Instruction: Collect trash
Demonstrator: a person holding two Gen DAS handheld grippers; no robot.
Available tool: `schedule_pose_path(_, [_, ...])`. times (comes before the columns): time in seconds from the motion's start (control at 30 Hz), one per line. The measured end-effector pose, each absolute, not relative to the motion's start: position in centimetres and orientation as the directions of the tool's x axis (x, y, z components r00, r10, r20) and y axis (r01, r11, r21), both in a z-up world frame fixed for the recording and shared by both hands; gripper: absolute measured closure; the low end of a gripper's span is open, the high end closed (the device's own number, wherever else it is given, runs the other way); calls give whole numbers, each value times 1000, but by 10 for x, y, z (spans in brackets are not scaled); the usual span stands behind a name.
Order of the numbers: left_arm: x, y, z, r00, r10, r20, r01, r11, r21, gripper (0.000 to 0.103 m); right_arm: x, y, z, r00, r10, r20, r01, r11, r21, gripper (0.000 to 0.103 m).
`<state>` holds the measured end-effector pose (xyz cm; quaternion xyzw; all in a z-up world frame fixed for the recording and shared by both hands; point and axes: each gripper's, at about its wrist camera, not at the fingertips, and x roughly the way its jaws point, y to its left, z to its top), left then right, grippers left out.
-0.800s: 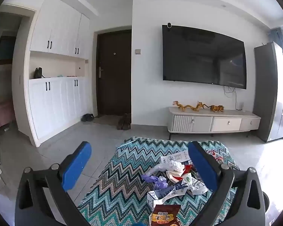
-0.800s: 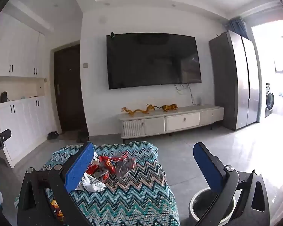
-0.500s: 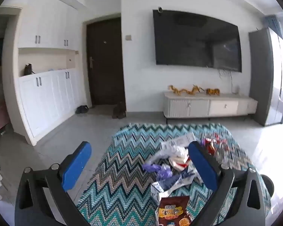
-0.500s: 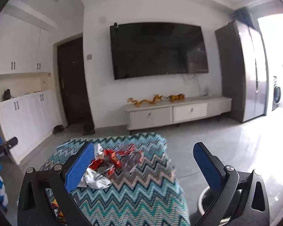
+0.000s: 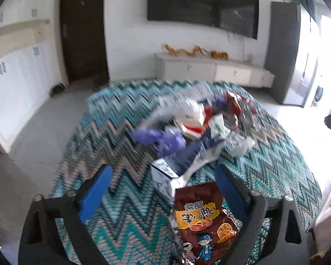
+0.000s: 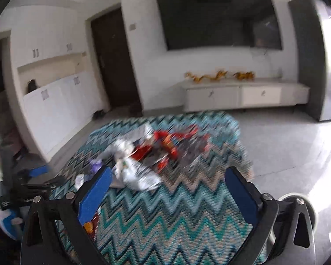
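Note:
A pile of trash lies on a table covered with a teal zigzag cloth [image 5: 112,132]. In the left wrist view I see a brown snack bag [image 5: 203,218], a white and blue carton [image 5: 165,176], a purple glove [image 5: 158,137], a crumpled white wrapper [image 5: 192,114] and red wrappers [image 5: 236,101]. My left gripper [image 5: 163,194] is open above the near end of the pile, over the carton and snack bag. My right gripper [image 6: 168,190] is open and empty above the cloth [image 6: 165,216], with white wrappers [image 6: 139,174] and red wrappers [image 6: 167,143] ahead of it.
A round bin [image 6: 298,201] stands on the floor right of the table. A TV cabinet [image 6: 242,95] and wall TV [image 6: 218,17] are at the back. White cupboards [image 5: 17,75] and a dark door [image 5: 83,33] are on the left. The left gripper also shows at the right wrist view's left edge [image 6: 33,176].
Both grippers have tilted down and moved closer to the table. The trash pile now fills more of both views. Both stay open.

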<state>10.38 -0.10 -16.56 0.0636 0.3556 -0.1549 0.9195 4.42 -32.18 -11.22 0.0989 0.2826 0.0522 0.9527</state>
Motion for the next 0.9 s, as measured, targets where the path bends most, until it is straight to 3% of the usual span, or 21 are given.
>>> schedule_pose_path(0.07, [116, -1, -175, 664, -263, -700, 348, 937, -22, 21, 53, -314, -124, 809, 184, -558, -68, 973, 222, 11])
schedule_pose_path(0.23, [142, -5, -199, 612, -301, -731, 382, 922, -60, 25, 72, -296, -147, 736, 284, -614, -155, 954, 255, 21])
schedule_pose_path(0.3, [152, -6, -207, 590, -305, -748, 388, 919, -69, 33, 81, -284, -160, 677, 364, -640, -220, 930, 296, 22])
schedule_pose_path(0.37, [159, -7, -215, 563, -316, -764, 396, 914, -86, 47, 87, -274, -171, 623, 429, -654, -268, 903, 337, 30])
schedule_pose_path(0.5, [168, -9, -226, 528, -337, -779, 410, 905, -114, 61, 102, -245, -195, 499, 535, -682, -350, 844, 406, 38])
schedule_pose_path(0.9, [173, -5, -228, 522, -390, -758, 416, 893, -173, 63, 143, -270, -204, 563, 454, -690, -224, 888, 402, 43])
